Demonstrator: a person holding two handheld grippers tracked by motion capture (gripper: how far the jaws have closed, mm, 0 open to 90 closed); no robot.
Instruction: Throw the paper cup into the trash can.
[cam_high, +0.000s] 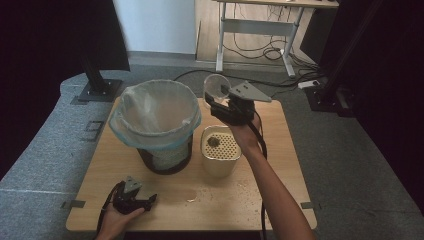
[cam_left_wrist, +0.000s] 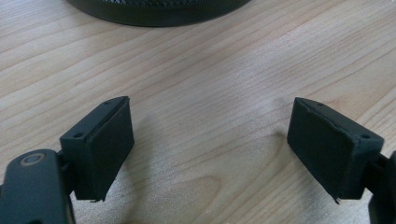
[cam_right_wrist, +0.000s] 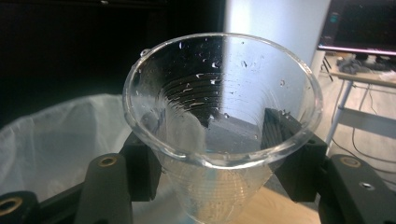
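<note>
Wooden worktop (cam_high: 280, 165) holds a bin (cam_high: 157, 122). Right hand-held gripper (cam_high: 216, 100) squeezes a clear cup (cam_high: 216, 84), lifted at 2 o'clock from the bin. Left hand-held gripper (cam_high: 145, 200) rests wide apart at 7 o'clock.

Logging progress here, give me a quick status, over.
Right gripper shut on clear cup, beside lined bin. Left gripper open on table. Nothing blocking.

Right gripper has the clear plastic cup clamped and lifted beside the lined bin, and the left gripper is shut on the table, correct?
Not quite: the left gripper is open, its jaws spread wide over bare table with nothing between them, as the left gripper view shows. The rest holds: the right gripper clamps the clear plastic cup, lifted beside the lined bin.
</note>
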